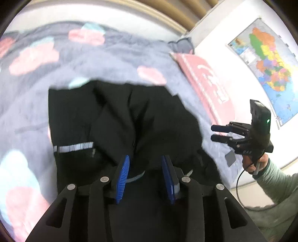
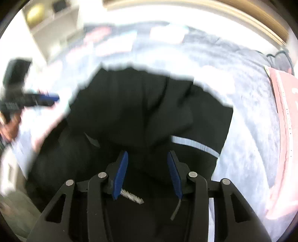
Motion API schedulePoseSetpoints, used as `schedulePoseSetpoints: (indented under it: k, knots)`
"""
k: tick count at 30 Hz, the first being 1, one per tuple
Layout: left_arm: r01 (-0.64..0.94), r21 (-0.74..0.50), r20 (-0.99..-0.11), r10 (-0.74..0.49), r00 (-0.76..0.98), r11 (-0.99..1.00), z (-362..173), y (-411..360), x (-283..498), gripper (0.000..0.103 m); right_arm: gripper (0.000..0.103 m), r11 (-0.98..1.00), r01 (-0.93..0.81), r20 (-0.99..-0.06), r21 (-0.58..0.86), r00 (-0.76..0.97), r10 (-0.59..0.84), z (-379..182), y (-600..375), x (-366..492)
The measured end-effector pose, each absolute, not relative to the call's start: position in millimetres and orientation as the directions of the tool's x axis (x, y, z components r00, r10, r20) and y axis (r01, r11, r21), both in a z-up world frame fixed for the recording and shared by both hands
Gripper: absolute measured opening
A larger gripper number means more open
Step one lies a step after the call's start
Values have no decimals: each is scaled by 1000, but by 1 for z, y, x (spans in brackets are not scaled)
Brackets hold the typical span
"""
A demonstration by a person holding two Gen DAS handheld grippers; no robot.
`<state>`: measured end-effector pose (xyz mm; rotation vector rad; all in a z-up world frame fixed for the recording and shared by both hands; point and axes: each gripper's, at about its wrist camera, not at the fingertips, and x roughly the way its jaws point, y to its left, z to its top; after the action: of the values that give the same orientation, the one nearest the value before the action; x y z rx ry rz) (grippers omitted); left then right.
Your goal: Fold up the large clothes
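Note:
A large black garment point(image 1: 115, 119) with a grey reflective stripe point(image 1: 74, 148) lies spread and creased on a grey-blue bedspread point(image 1: 104, 54). My left gripper point(image 1: 146, 161) hovers over its near edge, open and empty. The right gripper point(image 1: 214, 133) shows at the right of the left wrist view, off the garment's right edge, fingers slightly apart. In the right wrist view the garment point(image 2: 145, 111) and its stripe point(image 2: 195, 144) fill the middle. My right gripper point(image 2: 148, 158) is open above it. The left gripper point(image 2: 48, 98) appears blurred at the far left.
The bedspread has pink and teal patches point(image 1: 33, 57). A pink pillow point(image 1: 206, 82) with white lettering lies at the right. A coloured map point(image 1: 268, 63) hangs on the white wall. A wooden headboard point(image 1: 167, 11) runs along the back. Shelves point(image 2: 54, 28) stand at the upper left.

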<state>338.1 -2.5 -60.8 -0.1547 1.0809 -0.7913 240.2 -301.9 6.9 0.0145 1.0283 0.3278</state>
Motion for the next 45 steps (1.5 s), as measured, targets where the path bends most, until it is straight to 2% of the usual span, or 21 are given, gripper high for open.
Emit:
schedulePoseSetpoints:
  k: [3,6,8,12,14,17,23,25,28,30,32,33,36,38,41,45]
  knots:
    - [462,-543,-671,-693,264,701,-49,-24,364,37,47,940,-241,-797,242,503,334,23,-285,274]
    - [395,-607,-652,-716,249,690,-66,-46,390,37,47,947,-201,-824,252,468,319,2,-260,300]
    - [322,-635,-680,-706,198,702,-94,-57,402,37,47,946,-181,-858,269,401,321,-30,-249,313]
    - [225,-516,-840,-540,59,827,-168,-66,401,38,45,956,-100,-929,275,227,291,-121,-251,315]
    - [188,-539,-830,-556,49,821,-193,-60,395,38,43,954,-91,-919,286,255,300,-132,-254,307]
    - [187,-566,-799,-590,114,803,-183,-53,383,38,44,952,-75,-912,295,273,305,-120,-255,302]
    - [328,-563,-731,-642,230,758,-117,-40,329,38,47,942,-180,-862,284,382,333,-41,-245,259]
    - [359,-565,-717,-658,232,743,-106,-37,311,38,47,939,-201,-854,279,394,339,-31,-239,244]
    - [337,-539,-760,-618,199,772,-124,-36,302,39,47,955,-189,-891,229,354,284,-55,-234,242]
    - [270,-467,-841,-517,159,842,-156,-39,308,41,46,971,-158,-933,178,287,217,-87,-236,249]
    - [205,-437,-883,-461,90,876,-191,-42,313,40,46,969,-116,-950,220,203,239,-116,-239,255]
    - [224,-410,-894,-439,95,884,-192,-46,310,41,46,966,-92,-945,243,203,257,-118,-243,255]
    - [331,-315,-906,-386,174,889,-160,-56,289,41,47,954,-60,-923,295,241,301,-95,-256,245]
    - [348,-349,-877,-434,207,870,-137,-45,274,41,47,954,-69,-911,292,282,299,-74,-265,235]
    - [317,-406,-832,-490,259,857,-111,-11,251,41,47,957,-61,-901,282,326,286,-50,-280,219]
    - [211,-393,-836,-444,324,895,-97,44,233,42,50,964,1,-904,266,348,249,-40,-308,196]
